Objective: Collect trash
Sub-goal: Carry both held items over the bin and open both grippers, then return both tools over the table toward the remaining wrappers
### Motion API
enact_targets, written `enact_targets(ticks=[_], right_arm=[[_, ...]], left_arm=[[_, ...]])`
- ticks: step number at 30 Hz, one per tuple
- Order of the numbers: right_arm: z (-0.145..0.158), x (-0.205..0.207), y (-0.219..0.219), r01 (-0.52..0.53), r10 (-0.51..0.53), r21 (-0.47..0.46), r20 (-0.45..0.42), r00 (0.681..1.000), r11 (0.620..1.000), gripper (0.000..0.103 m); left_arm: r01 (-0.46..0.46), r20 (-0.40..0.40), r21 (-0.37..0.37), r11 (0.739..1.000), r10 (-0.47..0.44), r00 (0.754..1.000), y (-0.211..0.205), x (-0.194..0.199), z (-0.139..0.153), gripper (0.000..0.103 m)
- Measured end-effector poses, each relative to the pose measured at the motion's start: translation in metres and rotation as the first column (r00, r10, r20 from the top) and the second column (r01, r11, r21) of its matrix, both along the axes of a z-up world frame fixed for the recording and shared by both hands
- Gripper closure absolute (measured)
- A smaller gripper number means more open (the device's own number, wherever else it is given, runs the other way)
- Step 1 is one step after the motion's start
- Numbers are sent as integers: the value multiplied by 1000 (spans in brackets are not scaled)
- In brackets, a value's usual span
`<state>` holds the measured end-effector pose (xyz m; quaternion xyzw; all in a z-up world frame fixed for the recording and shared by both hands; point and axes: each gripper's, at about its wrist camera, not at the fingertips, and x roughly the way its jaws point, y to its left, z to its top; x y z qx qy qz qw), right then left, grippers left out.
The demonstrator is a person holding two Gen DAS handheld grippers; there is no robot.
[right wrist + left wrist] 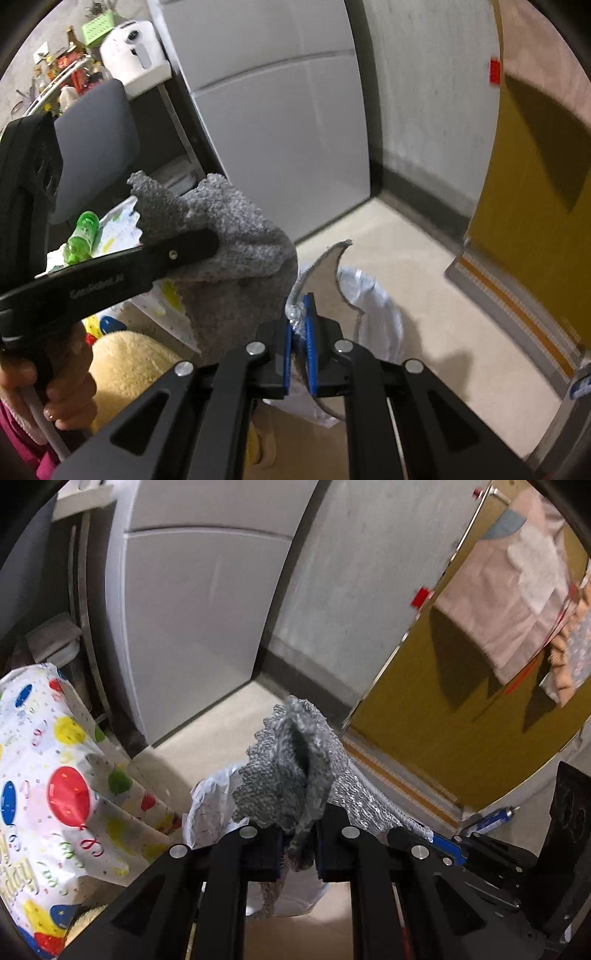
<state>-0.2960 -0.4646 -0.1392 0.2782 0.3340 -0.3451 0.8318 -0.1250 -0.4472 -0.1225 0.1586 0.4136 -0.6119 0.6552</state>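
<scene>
1. Left hand-held gripper (298, 845): its jaws are pinching a fold of a grey knitted cloth (291, 760). The cloth is standing up above the fingers, and a strip of it is hanging down between them.
2. Right hand-held gripper (299, 354): its blue-padded jaws are standing narrow and clamping an edge of the same grey cloth (236, 251), seen here from the other side. Some pale plastic is sitting between the pads too; I cannot tell whether it is gripped or just behind.
3. So the cloth is hanging in the air between the two tools, above a white plastic bag (373, 314) whose mouth is lying open on the pale floor (424, 288).
4. In the right wrist view the left tool is crossing the frame, with the person's left hand (55, 373) wrapping its handle.
5. Left of the bag, a party bag printed with balloons (55, 782) is standing on the floor; a green bottle (83, 236) is poking up near it.
6. Behind: a grey fridge (192, 609), a concrete wall, and a yellow door (461, 720) to the right.
</scene>
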Motion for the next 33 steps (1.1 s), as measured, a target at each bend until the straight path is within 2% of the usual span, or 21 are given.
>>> enact_targets(ticks=[6,10,15,16,18,19,20,23,29,33], right_arm=[[-55,9,-11,-1,11,94,-103,995,996,96],[-66,11,-15,14,-1,104,-118,993,994,96],[-66,15,-22,24,-15,71,-127,992,997,94],[-66,16,-23,25,-16,65,-127,992,998,90],[-64,16,-25,29,-22,55,-124,992,998,71],[-62,16,-25,35,-29,43,-119,993,998,58],[-59,15,-25,37,-33,29,-113,993,999,51],[-54,13,-25,49,-47,13,-119,992,999,50],[-43,5,-24,78,-79,-10,-112,991,997,47],[-34,-2,-23,95,-97,-28,-106,990,995,47]], left_arm=[[-30,59,173,984,20,998,-9,1,-53,90],[-31,73,209,977,16,997,-9,-2,-63,88],[-29,99,170,985,12,995,-18,-6,-55,84],[-29,109,158,987,12,994,-19,-8,-53,82],[-23,126,142,990,5,992,-21,-11,-48,78],[-21,141,133,991,2,990,-22,-13,-45,73],[-21,149,130,991,1,989,-23,-14,-44,63],[-32,164,105,994,14,986,-24,-15,-37,42],[-38,170,71,997,25,985,-20,-14,-25,34],[-54,173,54,997,44,984,-13,-11,-18,34]])
